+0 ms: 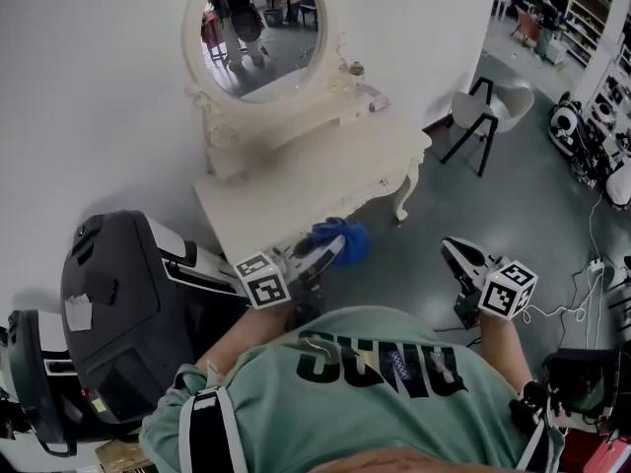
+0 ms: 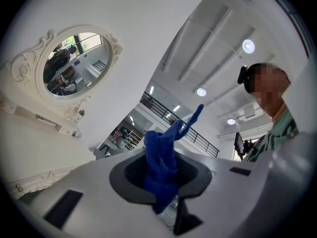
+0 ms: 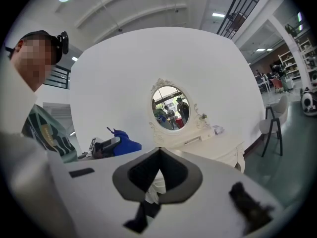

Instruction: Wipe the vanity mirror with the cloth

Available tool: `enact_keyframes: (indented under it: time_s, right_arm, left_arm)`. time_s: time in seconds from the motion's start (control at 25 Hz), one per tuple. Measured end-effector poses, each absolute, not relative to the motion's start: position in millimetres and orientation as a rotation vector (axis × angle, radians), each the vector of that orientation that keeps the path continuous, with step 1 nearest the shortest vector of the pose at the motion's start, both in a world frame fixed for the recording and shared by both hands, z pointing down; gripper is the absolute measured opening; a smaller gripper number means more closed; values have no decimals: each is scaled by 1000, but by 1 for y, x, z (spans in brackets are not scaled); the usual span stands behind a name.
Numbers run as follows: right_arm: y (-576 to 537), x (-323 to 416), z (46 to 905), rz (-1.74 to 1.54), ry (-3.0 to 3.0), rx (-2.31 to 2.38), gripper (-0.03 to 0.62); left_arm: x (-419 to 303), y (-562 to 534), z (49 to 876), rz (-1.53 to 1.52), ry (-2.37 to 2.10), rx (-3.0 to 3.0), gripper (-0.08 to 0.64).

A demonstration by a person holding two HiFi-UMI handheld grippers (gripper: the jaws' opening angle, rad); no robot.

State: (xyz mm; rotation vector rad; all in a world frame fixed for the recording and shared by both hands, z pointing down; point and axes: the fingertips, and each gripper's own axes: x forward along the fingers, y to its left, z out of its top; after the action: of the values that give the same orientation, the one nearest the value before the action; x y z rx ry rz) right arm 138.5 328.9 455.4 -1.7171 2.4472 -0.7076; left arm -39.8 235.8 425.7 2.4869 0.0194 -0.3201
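Note:
The oval vanity mirror [image 1: 254, 33] in its carved cream frame stands at the back of a cream dressing table [image 1: 315, 180]. My left gripper [image 1: 330, 249] is shut on a blue cloth [image 1: 343, 241], held just off the table's near edge and well short of the mirror. In the left gripper view the cloth [image 2: 161, 165] bunches up between the jaws, with the mirror [image 2: 74, 63] at upper left. My right gripper [image 1: 454, 252] hangs over the floor to the right, shut on nothing. The right gripper view shows the mirror [image 3: 170, 108] straight ahead and the cloth [image 3: 125, 144] at left.
A black and white wheeled case [image 1: 118, 313] stands at the left beside the table. A white chair with black legs [image 1: 488, 106] is on the grey floor at the right. Small items [image 1: 367, 92] sit on the table's shelf by the mirror. Cables [image 1: 592, 274] lie at far right.

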Motion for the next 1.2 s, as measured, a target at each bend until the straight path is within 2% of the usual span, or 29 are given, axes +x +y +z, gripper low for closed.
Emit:
enact_keyframes:
  time_s: [0.32, 0.56, 0.84, 1.04, 1.2]
  right_arm:
    - [164, 110, 450, -680, 2488, -1737, 5]
    - [22, 50, 416, -584, 2679, -1634, 5]
    - [-82, -5, 422, -634, 2832, -1442, 5]
    - [-95, 13, 434, -686, 2833, -1393, 5]
    - [-85, 70, 436, -687, 2800, -1425, 5]
  left_arm:
    - [-70, 74, 431, -372, 28, 2502, 78]
    - [-123, -44, 415, -385, -92, 2598, 78]
    - [-166, -116, 438, -343, -282, 2645, 78]
    - [-155, -141, 429, -269, -396, 2728, 78]
    - [-117, -162, 392, -220, -484, 2943, 78]
